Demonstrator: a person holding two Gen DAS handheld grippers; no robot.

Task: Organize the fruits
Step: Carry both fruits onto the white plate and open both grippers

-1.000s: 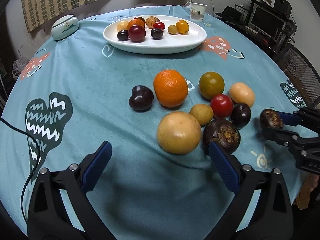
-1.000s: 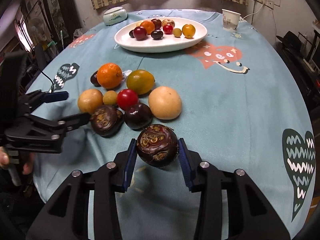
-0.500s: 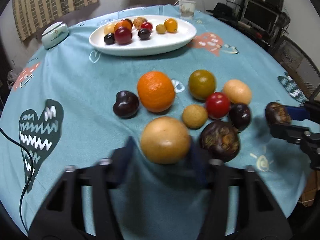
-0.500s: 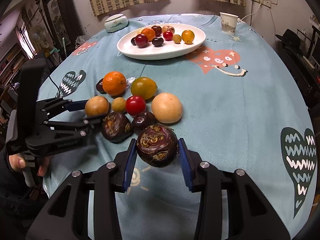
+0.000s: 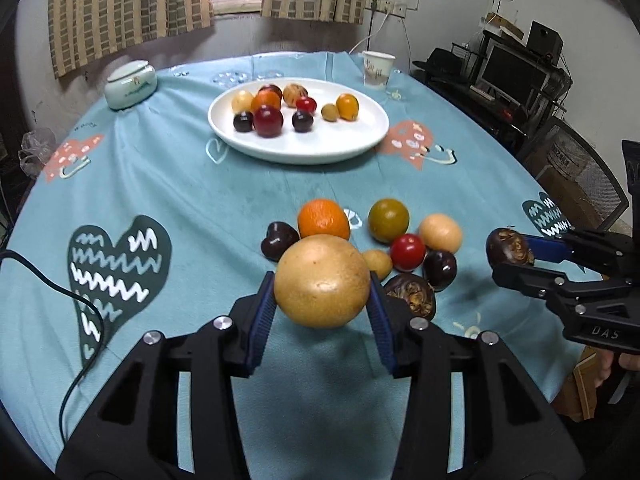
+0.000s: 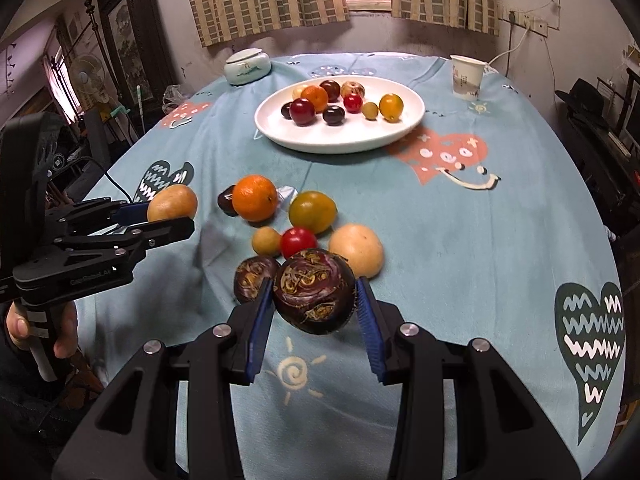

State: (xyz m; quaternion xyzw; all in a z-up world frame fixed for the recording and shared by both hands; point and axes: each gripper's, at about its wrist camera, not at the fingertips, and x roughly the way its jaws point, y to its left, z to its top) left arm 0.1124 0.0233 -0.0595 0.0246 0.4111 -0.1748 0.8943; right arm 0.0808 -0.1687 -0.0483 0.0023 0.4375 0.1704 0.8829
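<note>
On the left of the blue tablecloth (image 5: 168, 184), far back, sits a pale lidded jar (image 5: 130, 84), and a black cable (image 5: 68, 308) trails along the near left edge. Nearer the middle, the left gripper (image 5: 322, 300) is clamped on a big tan round fruit (image 5: 322, 280), both blue pads pressed to its sides, the fruit up off the cloth; from the right wrist view it hangs at the left with a hand (image 6: 40, 324) on the grip below. Behind it, far across the table, the white plate (image 5: 360, 140) carries 9 small fruits, red, dark, orange and yellow. Just past the held fruit lies the loose cluster on the cloth: a dark plum (image 5: 279, 240), an orange (image 5: 323, 218), a small tan fruit (image 5: 378, 264), a red tomato (image 5: 407, 252), a green-yellow fruit (image 5: 388, 220), a dark round one (image 5: 439, 270), a wrinkled dark passion fruit (image 5: 412, 294) and a pale peach-coloured fruit (image 5: 440, 232). A paper cup (image 5: 377, 68) stands far back, right of the plate. Over on the right, the right gripper (image 6: 316, 306) is closed tight on a 2nd wrinkled purple passion fruit (image 6: 314, 290), lifted clear above the near edge of the cluster.
</note>
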